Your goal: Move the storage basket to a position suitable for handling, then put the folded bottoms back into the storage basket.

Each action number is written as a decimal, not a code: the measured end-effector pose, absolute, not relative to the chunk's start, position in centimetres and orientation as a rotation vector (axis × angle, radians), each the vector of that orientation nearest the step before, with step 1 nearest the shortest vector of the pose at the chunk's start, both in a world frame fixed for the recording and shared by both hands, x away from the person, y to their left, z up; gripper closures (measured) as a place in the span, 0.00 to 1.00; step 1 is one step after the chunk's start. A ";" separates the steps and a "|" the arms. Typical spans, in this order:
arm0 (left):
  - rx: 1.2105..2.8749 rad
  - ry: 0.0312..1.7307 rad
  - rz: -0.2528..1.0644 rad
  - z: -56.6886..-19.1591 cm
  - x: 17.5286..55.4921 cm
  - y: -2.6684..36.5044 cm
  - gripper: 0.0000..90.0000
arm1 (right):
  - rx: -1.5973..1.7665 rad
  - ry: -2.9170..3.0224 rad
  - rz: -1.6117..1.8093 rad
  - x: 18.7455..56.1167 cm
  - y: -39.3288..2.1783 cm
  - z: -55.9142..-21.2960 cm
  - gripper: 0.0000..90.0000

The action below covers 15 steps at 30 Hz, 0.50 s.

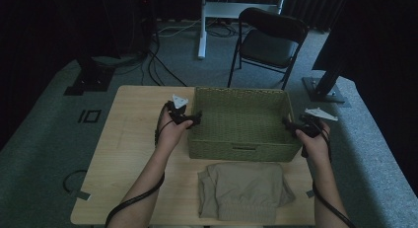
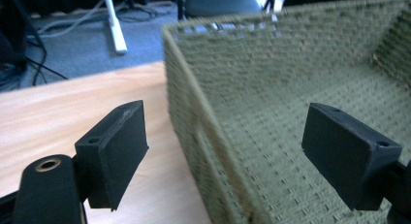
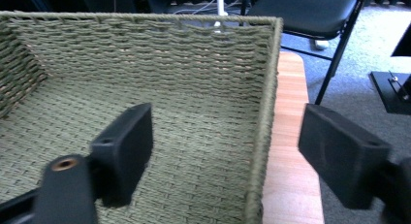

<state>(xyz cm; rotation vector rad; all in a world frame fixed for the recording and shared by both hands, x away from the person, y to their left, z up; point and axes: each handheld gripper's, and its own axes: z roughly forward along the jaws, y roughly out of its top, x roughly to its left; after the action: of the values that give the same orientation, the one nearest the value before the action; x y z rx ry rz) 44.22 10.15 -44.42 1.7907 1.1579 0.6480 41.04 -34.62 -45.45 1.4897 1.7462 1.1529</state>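
Wicker basket released at both side walls

Wicker basket (image 1: 240, 120) is seen standing on the wooden table (image 1: 123, 154), with folded beige trousers (image 1: 244, 191) lying just in front of its near wall. Going from near to far, the trousers come first, then the basket with a gripper at each side, then a black folding chair (image 1: 268, 43) on the carpet beyond. The left gripper (image 1: 192, 119) is held with its jaws apart astride the left wall, neither pad pressing on the weave; the right gripper (image 1: 291, 124) stands likewise open across the right wall (one jaw inside, one outside). For a clean release, both grippers should be lifted straight up until the pads are clear of the rim, so that the weave is not snagged and the basket is not dragged. The trousers would probably be taken next.
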 end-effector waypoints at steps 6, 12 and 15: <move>1.806 1.129 0.636 -42.7 43.0 11.2 0.19 | 1.437 1.754 1.136 40.6 -34.2 -44.7 0.15; 1.803 1.089 0.610 -42.0 41.8 11.7 0.19 | 1.418 1.762 1.126 39.9 -34.0 -43.7 0.15; 1.820 1.087 0.596 -41.9 41.4 11.9 0.19 | 1.400 1.769 1.129 39.6 -33.9 -43.4 0.14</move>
<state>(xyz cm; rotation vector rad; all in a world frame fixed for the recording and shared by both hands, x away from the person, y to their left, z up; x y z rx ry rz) 41.39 11.89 -41.92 1.8202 1.0870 0.5963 39.62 -33.87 -43.44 1.4003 1.7686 1.1287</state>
